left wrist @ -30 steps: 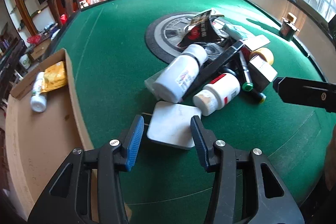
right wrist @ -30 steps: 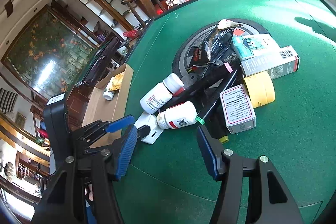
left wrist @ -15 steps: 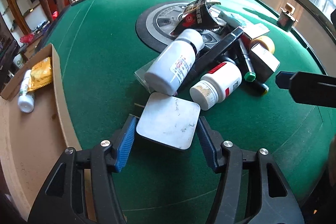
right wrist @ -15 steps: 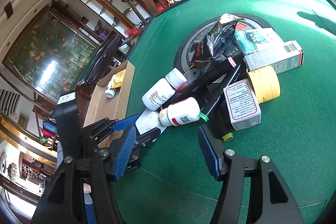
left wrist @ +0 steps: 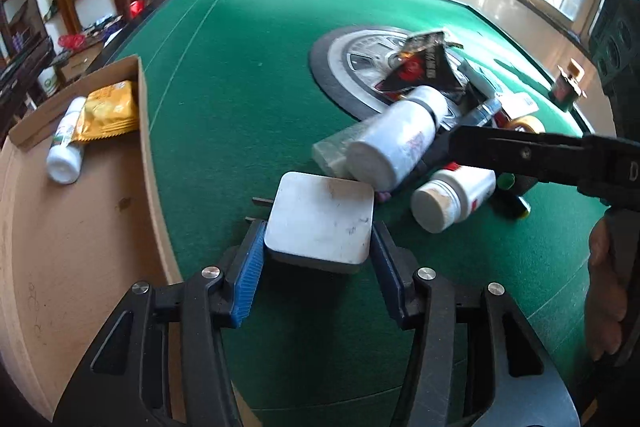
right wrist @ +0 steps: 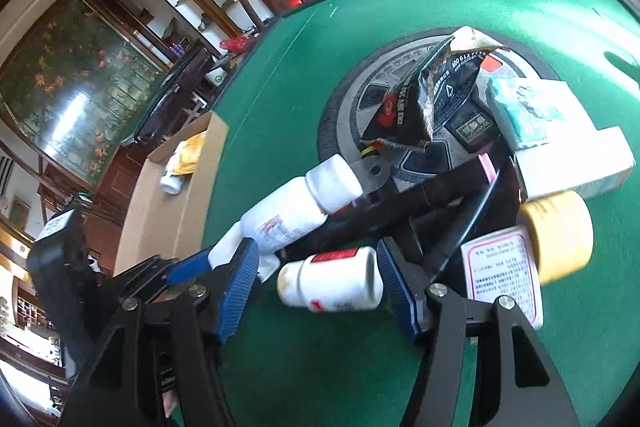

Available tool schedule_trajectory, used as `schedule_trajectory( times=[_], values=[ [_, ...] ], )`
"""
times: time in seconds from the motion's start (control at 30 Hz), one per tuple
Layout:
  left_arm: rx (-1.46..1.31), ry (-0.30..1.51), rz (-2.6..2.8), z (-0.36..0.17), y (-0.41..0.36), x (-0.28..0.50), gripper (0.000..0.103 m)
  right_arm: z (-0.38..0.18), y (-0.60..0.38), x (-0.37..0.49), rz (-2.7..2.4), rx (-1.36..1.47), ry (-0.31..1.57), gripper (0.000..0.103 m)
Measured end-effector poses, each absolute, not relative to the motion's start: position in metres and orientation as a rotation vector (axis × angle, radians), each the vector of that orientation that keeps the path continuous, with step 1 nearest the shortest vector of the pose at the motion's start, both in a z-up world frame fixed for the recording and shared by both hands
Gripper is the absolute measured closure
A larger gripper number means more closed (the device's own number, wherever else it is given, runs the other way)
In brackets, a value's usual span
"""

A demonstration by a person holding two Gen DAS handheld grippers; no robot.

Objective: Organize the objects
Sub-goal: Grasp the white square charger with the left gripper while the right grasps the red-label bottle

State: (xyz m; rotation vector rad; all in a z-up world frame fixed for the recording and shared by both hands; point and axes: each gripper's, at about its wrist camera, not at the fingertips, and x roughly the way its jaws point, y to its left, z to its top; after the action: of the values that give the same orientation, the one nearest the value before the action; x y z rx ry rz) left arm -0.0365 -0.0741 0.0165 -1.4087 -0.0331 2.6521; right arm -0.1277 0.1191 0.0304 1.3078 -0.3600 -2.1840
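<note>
**Sorting barely begun: two things boxed, the pile still on the table**

The green table [left wrist: 248, 75] fills both views, and most of the job is still lying on it. The cardboard box [left wrist: 80, 227] at the left edge of the left wrist view holds only a small white bottle [left wrist: 66, 143] and a yellow packet [left wrist: 108, 111]; I'd judge that as the whole of what is done so far.

The heap right of centre is untouched: a big white bottle [left wrist: 396, 143], a black snack bag [right wrist: 436, 95], a roll of yellow tape [right wrist: 560, 235], a few small cartons [right wrist: 504, 279] and dark pens underneath.

The left gripper [left wrist: 318, 251] has a flat white square block [left wrist: 320, 219] between its blue pads, low centre of the frame. Its jaws are closing and look to be touching the block's sides.

The right gripper [right wrist: 316, 279] straddles a red-labelled white bottle [right wrist: 332, 283] lying on its side, bottom centre of the right wrist view; its jaws stand apart, with gaps on both sides.
</note>
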Motion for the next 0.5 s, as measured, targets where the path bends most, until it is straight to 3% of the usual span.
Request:
schedule_trajectory(
  times=[0.2,0.37,0.5],
  values=[
    [-1.402,-0.075,2.65,0.018,-0.082,-0.037,0.052,0.031,0.116,-0.101,-1.915,1.361,-0.341,0.041],
    [-1.406,-0.05,2.655,0.017,-0.081,-0.039,0.052,0.057,0.108,-0.075,-2.114,1.192,-0.027,0.041],
    [-1.405,-0.042,2.662,0.016,-0.08,-0.04,0.051,0.046,0.096,-0.07,-2.171,1.183,0.124,0.041]
  ],
)
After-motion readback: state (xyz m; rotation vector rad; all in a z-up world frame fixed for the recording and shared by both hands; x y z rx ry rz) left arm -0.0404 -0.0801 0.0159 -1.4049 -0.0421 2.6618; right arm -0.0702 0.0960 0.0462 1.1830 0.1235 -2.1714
